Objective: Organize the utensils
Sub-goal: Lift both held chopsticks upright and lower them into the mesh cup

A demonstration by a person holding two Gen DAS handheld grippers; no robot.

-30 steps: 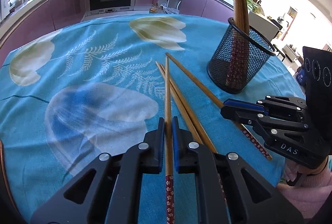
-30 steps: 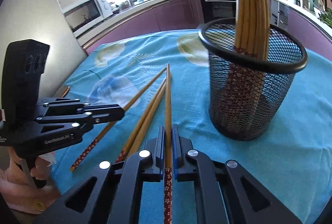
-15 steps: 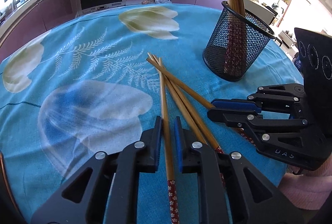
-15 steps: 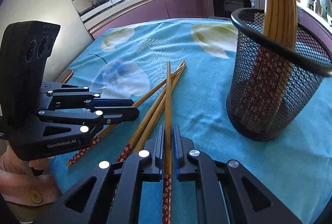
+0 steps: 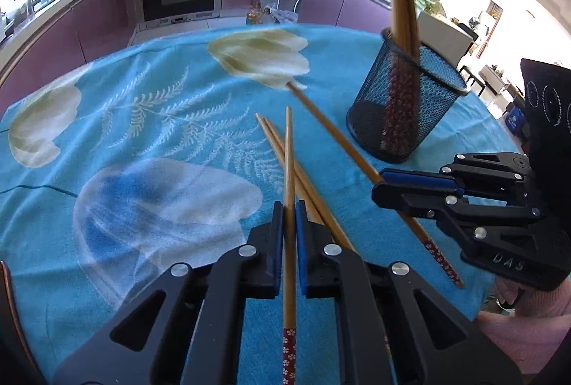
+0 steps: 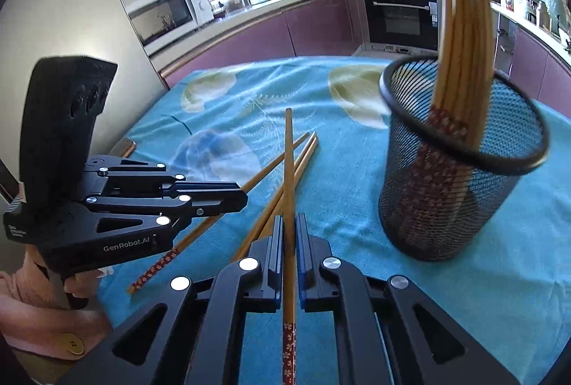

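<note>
While both tongs stay clenched, each grips its own bamboo chopstick with a red flowered handle: left tongs [image 5: 289, 210] on one [image 5: 289, 171], right tongs [image 6: 289, 224] on another [image 6: 289, 171]. Two loose chopsticks [image 5: 282, 149] lie crossed on the blue flower-print worktop [image 5: 160, 121]. Black mesh cup [image 6: 460, 171], near right, holds more chopsticks upright.

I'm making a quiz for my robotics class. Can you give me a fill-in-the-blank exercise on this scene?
1. Each gripper, left gripper and right gripper, is shut on one ____.
2. The mesh holder stands on a tablecloth that is mostly ____ in colour.
3. The chopsticks in the holder stand with their patterned ends pointing ____.

Missing words: chopstick; blue; down
</note>
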